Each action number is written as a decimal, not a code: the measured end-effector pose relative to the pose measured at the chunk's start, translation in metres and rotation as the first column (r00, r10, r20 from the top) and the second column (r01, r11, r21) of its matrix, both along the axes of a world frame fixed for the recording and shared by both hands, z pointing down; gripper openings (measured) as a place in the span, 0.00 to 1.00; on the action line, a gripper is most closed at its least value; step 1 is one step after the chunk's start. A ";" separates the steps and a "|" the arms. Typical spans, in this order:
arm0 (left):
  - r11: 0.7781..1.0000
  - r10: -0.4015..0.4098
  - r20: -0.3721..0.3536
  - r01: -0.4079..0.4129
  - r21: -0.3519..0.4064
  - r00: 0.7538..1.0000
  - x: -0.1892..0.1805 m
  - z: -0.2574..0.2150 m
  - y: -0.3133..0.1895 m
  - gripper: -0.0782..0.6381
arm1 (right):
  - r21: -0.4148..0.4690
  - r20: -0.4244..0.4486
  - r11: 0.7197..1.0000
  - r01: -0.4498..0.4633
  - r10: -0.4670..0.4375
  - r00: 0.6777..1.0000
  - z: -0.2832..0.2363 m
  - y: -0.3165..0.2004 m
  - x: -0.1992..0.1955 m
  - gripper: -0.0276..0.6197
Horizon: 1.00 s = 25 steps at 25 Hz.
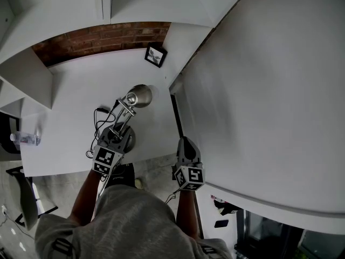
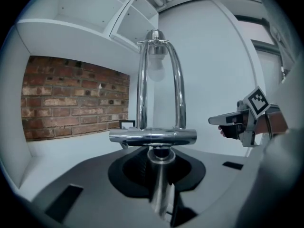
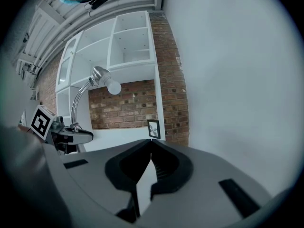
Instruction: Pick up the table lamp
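findings, left side: the polished chrome table lamp (image 1: 125, 114) stands on the matt white tabletop (image 1: 70, 101), close to its front edge, on a round dark base. two slim curved chrome tubes rise from a short chrome crossbar to a domed metal shade holding a frosted white bulb. a thin black cord (image 1: 98, 124) is looped on the tabletop just beside the base.

the left gripper (image 1: 115, 137), grey moulded plastic with black ribbed pads, is held nearly level and tipped slightly down. its jaws are closed narrowly on the lamp's upright chrome stem, just under the crossbar.

the right gripper (image 3: 151, 145) is held off the tabletop's right edge, well apart from the lamp, at a similar slight downward tilt. its jaws are brought together at the tips with nothing between them.

a rough red brick wall (image 1: 102, 39) backs the tabletop. a small black-framed picture (image 1: 155, 55) is set before it. a clear plastic bottle (image 1: 24, 138) lies at the far left edge.
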<state>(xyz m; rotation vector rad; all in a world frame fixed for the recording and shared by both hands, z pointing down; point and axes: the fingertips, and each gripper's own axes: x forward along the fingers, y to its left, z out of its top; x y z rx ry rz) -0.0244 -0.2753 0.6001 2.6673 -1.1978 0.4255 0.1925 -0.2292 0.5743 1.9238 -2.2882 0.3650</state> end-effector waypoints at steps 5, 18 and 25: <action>1.000 0.010 -0.008 -0.010 0.002 1.000 0.001 0.000 -0.002 0.21 | -0.002 0.001 1.000 -0.002 0.002 1.000 0.002 0.001 0.000 0.08; 0.999 0.017 0.010 -0.018 0.043 1.000 0.005 -0.005 0.000 0.19 | -0.020 0.006 1.000 -0.005 0.005 1.000 0.010 0.007 0.005 0.08; 0.999 0.025 0.015 -0.026 0.045 1.000 0.004 -0.004 0.000 0.18 | -0.020 0.001 1.000 -0.004 0.004 1.000 0.010 0.007 0.005 0.08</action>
